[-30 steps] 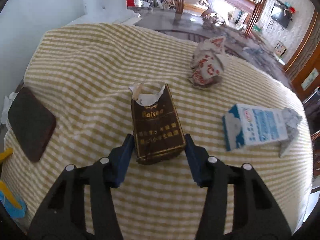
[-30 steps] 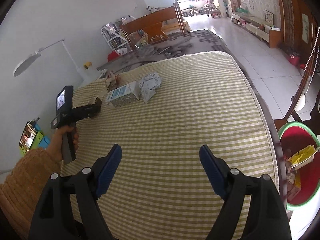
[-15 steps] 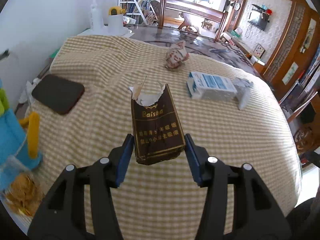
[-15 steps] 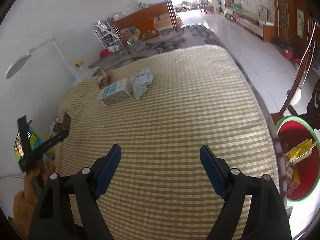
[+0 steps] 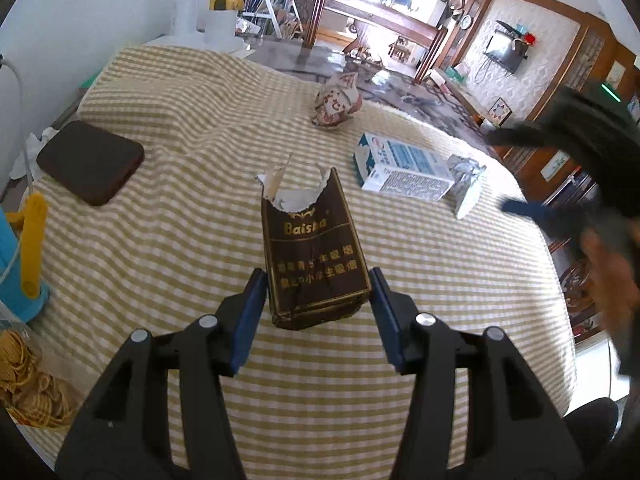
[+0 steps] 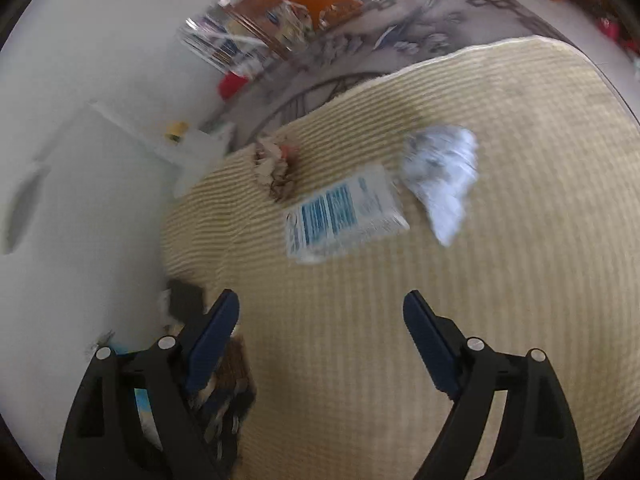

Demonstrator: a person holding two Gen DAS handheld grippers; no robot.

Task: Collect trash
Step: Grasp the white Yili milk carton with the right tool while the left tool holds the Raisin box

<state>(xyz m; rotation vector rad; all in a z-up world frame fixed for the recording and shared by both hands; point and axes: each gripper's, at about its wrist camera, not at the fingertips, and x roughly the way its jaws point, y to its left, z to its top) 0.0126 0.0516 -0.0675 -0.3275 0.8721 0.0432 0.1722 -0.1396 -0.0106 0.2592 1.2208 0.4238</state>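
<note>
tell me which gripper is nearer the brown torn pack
Left. The left gripper has the brown torn pack between its fingers. The right gripper, jaws opening with nothing between them, is over the striped cloth, facing the blue and white carton.

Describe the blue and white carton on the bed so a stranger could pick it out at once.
Start from the bed's yellow and white striped cover. Toward its far right side, beyond the torn brown packet in the left gripper, a blue and white rectangular carton lies on its side. A crumpled red and white wrapper and crumpled silvery paper lie near; it alone is boxy and uncrushed.
</note>
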